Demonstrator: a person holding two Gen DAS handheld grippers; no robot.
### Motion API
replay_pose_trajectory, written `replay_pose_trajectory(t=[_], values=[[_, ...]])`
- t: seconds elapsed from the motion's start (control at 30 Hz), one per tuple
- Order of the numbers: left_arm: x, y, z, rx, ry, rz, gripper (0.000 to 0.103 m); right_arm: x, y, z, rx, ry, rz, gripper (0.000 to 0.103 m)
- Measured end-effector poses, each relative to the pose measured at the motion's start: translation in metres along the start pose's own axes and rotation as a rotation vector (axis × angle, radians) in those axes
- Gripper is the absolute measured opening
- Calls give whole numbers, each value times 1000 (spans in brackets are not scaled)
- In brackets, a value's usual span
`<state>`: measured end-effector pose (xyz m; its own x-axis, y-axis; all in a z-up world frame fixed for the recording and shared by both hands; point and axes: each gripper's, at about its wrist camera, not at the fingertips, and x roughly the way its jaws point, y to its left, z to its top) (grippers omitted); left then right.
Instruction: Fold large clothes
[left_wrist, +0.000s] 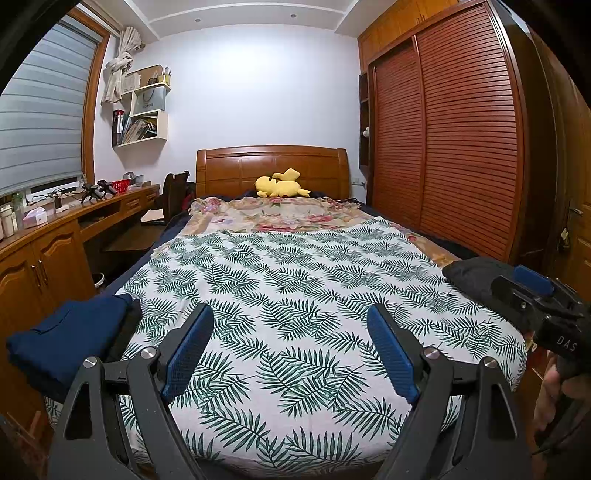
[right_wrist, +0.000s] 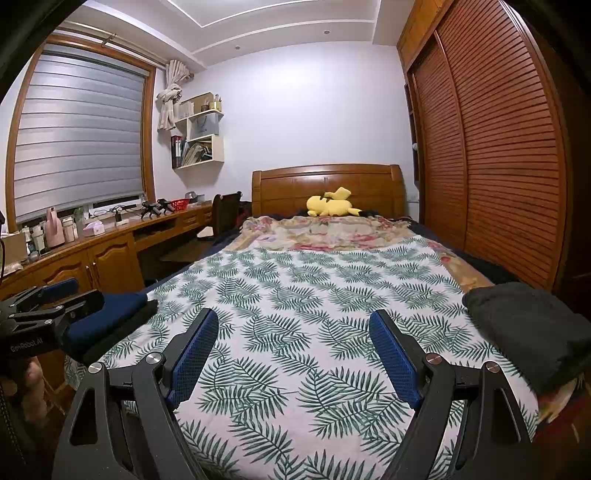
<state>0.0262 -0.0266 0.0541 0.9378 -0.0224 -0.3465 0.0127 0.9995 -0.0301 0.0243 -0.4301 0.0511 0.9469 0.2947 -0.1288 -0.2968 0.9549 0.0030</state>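
Observation:
A folded navy garment (left_wrist: 70, 339) lies on a dark one at the bed's near left corner; it also shows in the right wrist view (right_wrist: 110, 314). A dark grey folded garment (right_wrist: 528, 328) lies at the near right corner, also seen in the left wrist view (left_wrist: 472, 275). A leaf-print sheet (left_wrist: 288, 295) covers the bed. My left gripper (left_wrist: 290, 321) is open and empty above the sheet's near end. My right gripper (right_wrist: 293, 326) is open and empty above the sheet too; it also shows at the right edge of the left wrist view (left_wrist: 543, 299).
A yellow plush toy (left_wrist: 280, 184) lies by the wooden headboard (left_wrist: 273, 162). A wooden desk (right_wrist: 122, 236) with small items runs along the left wall under the window. A slatted wardrobe (left_wrist: 454, 140) stands along the right side of the bed.

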Motion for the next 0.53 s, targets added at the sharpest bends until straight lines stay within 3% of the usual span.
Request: replay_pose_trajectory(t=[0.53], values=[[1, 0, 0, 0, 2, 0, 85, 0, 0, 1, 1, 2, 0, 85]])
